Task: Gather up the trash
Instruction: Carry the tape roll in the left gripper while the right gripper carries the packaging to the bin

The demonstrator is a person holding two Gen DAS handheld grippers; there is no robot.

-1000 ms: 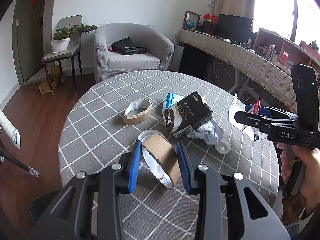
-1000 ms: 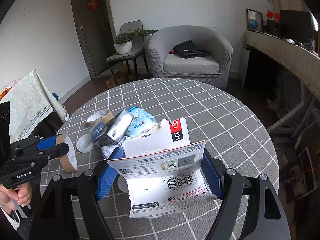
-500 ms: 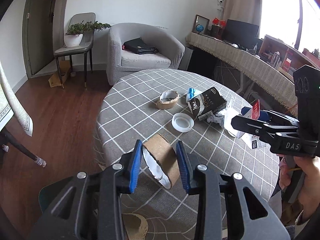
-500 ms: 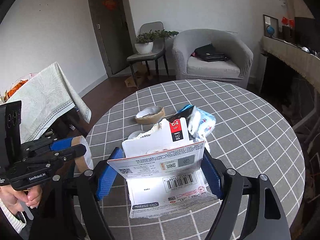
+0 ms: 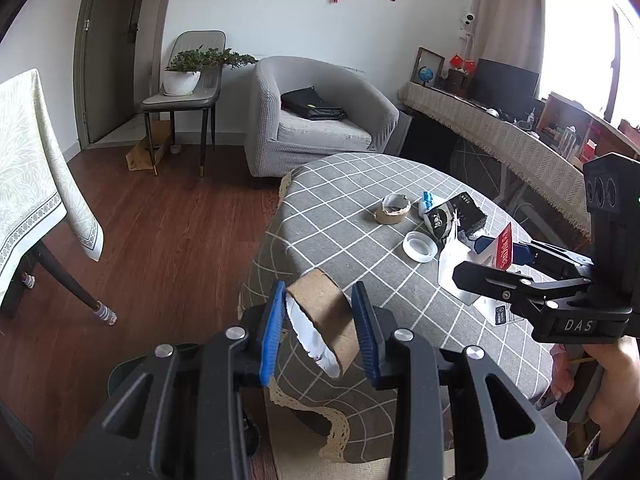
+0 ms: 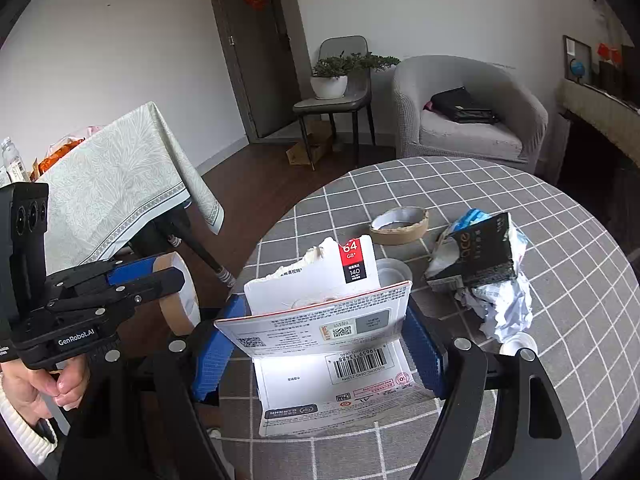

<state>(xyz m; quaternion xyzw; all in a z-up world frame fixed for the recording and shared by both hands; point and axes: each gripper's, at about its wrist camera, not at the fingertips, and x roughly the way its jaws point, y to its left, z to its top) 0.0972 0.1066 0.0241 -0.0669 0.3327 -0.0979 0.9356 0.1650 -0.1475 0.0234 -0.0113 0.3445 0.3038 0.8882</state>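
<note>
Left tool (image 5: 320,326) clamped across a brown cardboard tape core (image 5: 326,322), the core's axis running between the blue pads, held off the desk (image 5: 340,184) edge above the wooden floor (image 5: 168,240); right tool (image 6: 320,344) closed on a torn white card package (image 6: 320,320), held over the desk. Remaining trash lies at about 1 o'clock from the left tool: a second tape ring (image 5: 393,209), a white lid (image 5: 419,245), and a black box (image 5: 456,216) with crumpled paper (image 6: 504,304). The right tool appears nearer to it.

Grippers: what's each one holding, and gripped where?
Left gripper: cardboard tape roll, pinched across its outer sides. Right gripper: torn card package, by its side edges.
</note>
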